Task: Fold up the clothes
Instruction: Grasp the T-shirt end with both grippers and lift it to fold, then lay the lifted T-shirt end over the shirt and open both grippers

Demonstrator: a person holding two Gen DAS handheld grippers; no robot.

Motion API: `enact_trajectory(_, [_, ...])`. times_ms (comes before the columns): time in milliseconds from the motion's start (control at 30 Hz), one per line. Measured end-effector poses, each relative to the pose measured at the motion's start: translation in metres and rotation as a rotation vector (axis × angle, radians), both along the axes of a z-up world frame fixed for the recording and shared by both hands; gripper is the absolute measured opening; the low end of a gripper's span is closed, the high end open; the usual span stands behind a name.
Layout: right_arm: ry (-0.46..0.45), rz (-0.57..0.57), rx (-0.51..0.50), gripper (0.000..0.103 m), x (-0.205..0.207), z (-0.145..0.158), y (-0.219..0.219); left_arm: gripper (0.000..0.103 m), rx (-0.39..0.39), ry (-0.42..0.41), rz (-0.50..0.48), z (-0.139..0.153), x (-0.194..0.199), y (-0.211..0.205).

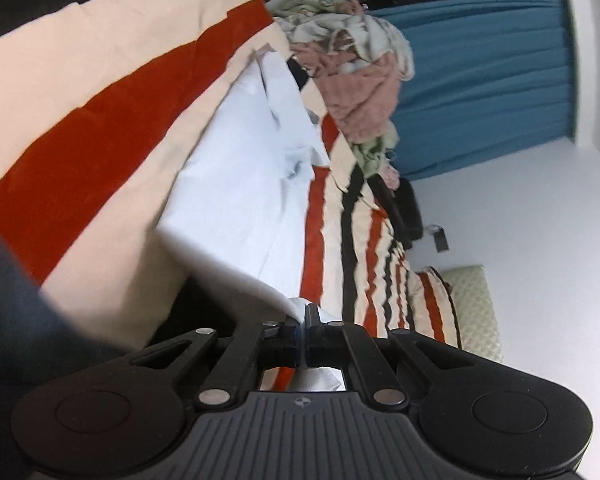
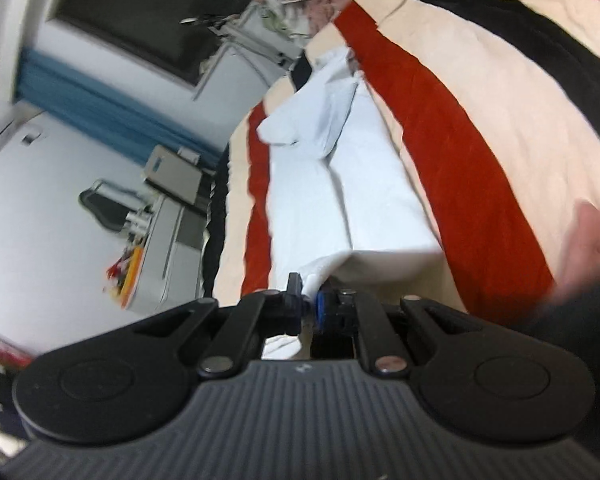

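Shirt (image 1: 240, 184) corners are pinched shut by the left gripper (image 1: 303, 334) and right gripper (image 2: 310, 306), its hem held taut ahead, likely for folding over the blanket (image 1: 100, 92).

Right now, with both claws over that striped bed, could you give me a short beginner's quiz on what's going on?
1. True or false: the left claw is shut on the pale blue garment.
2. What does the right claw pinch? A) the striped bedspread B) the pale blue garment C) the blue curtain
3. Fill in: the pile of unfolded clothes lies at the garment's ____ end, near or far?

Key: 1 true; 2 B; 3 far.
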State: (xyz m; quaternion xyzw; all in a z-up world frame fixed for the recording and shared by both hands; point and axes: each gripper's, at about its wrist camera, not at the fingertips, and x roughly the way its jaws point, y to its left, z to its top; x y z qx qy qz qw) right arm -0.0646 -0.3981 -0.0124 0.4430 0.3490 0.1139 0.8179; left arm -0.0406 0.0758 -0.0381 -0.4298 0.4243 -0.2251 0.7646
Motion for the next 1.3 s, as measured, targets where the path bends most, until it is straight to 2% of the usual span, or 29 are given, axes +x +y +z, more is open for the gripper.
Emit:
enact_trajectory(67, [0.006, -0.025, 0.013, 0.01, 0.034, -0.001, 0.0, 0.002, 0.002, 0.004, 0.026, 0.001, 0.035, -0.002])
enact_trajectory(167, [-0.003, -0.074, 0.015, 0.01, 0.091, 0.003, 0.0, 0.002, 0.051, -0.028, 0.065, 0.012, 0.095, -0.016])
enact_trajectory(333, [-0.066, -0.148, -0.016, 0.01, 0.18, 0.004, 0.003, 0.002, 0.183, -0.168, 0.105, 0.026, 0.184, -0.038])
enact_trajectory(400, [-0.125, -0.151, -0.047, 0.01, 0.208, -0.004, 0.003, 0.002, 0.22, -0.228, 0.115, 0.026, 0.209, -0.043])
enact_trajectory(533, [-0.19, -0.115, -0.121, 0.011, 0.247, -0.029, 0.004, 0.002, 0.282, -0.288, 0.113, 0.004, 0.257, -0.065])
enact_trajectory(767, [-0.117, -0.074, -0.277, 0.014, 0.293, -0.079, 0.015, 0.003, 0.405, -0.225, 0.053, -0.065, 0.307, -0.084])
enact_trajectory(833, [-0.105, -0.065, -0.315, 0.017, 0.296, -0.081, 0.018, 0.003, 0.432, -0.227, 0.032, -0.071, 0.312, -0.088])
enact_trajectory(867, [-0.1, -0.061, -0.334, 0.027, 0.298, -0.082, 0.019, 0.004, 0.445, -0.236, 0.022, -0.073, 0.312, -0.088])
enact_trajectory(900, [-0.106, -0.053, -0.349, 0.035, 0.297, -0.08, 0.02, 0.008, 0.458, -0.246, 0.012, -0.073, 0.312, -0.088])
enact_trajectory(933, [-0.122, -0.041, -0.352, 0.055, 0.295, -0.078, 0.021, 0.015, 0.469, -0.257, -0.001, -0.073, 0.311, -0.09])
enact_trajectory(967, [-0.15, -0.03, -0.35, 0.078, 0.292, -0.074, 0.023, 0.036, 0.482, -0.269, -0.014, -0.07, 0.309, -0.091])
enact_trajectory(1000, [-0.182, -0.026, -0.358, 0.087, 0.287, -0.069, 0.025, 0.059, 0.502, -0.287, -0.019, -0.066, 0.305, -0.094])
enact_trajectory(1033, [-0.214, -0.022, -0.386, 0.087, 0.28, -0.062, 0.029, 0.067, 0.53, -0.314, -0.014, -0.06, 0.299, -0.096])
enact_trajectory(1067, [-0.239, -0.018, -0.425, 0.086, 0.273, -0.055, 0.033, 0.08, 0.561, -0.347, -0.007, -0.053, 0.291, -0.099])
enact_trajectory(1100, [-0.263, -0.015, -0.465, 0.086, 0.267, -0.049, 0.037, 0.084, 0.586, -0.374, -0.004, -0.047, 0.282, -0.101])
enact_trajectory(1167, [-0.301, -0.02, -0.529, 0.086, 0.253, -0.038, 0.044, 0.085, 0.627, -0.421, -0.003, -0.035, 0.264, -0.104])
enact_trajectory(1300, [-0.343, -0.035, -0.588, 0.086, 0.224, -0.025, 0.05, 0.087, 0.681, -0.488, 0.005, -0.015, 0.225, -0.109])
